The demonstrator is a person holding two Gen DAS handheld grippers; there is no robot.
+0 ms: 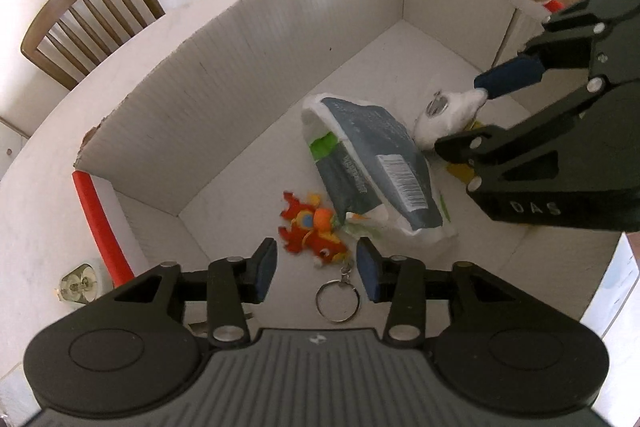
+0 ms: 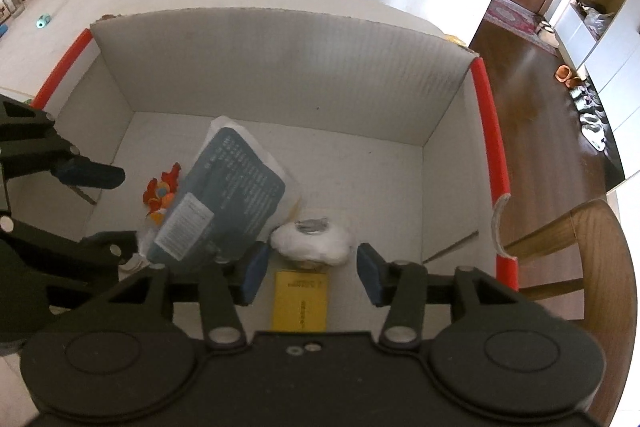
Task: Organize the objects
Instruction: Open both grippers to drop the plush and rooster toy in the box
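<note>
in the left wrist view the left gripper (image 1: 316, 269) is hanging at the bottom centre of the frame, its jaws standing apart and released, gripping nothing. a metal key ring (image 1: 338, 303) is lying on the box floor between the blue pads, and the red plush keychain (image 1: 314, 229) attached to it is sitting just above, at the centre of the frame, free of both pads. just beyond it a dark blue-grey packet (image 1: 380, 163) is lying tilted across the middle of the cardboard box (image 1: 248, 67), partly covering white and green wrapping. to the right of the packet a white fluffy toy (image 1: 444, 115) is resting beside a yellow card (image 1: 460, 171), with the right gripper (image 1: 466, 113) reaching in from the right edge, its pads spread either side of the toy and not pressing on it.

in the right wrist view the white fluffy toy (image 2: 312, 241) is lying just above the open gap of the right gripper (image 2: 312, 273), and the yellow card (image 2: 300, 301) is showing between the pads below it. the packet (image 2: 224, 195) is crowding the left pad, and the left gripper (image 2: 120, 211) is filling the left edge.

farther off, the box's red-edged flaps (image 1: 100, 223) are framing the sides. the box is sitting on a white desk (image 1: 48, 187), where a small clear item (image 1: 78, 285) is lying at lower left. a wooden chair (image 1: 88, 15) is standing at upper left.
</note>
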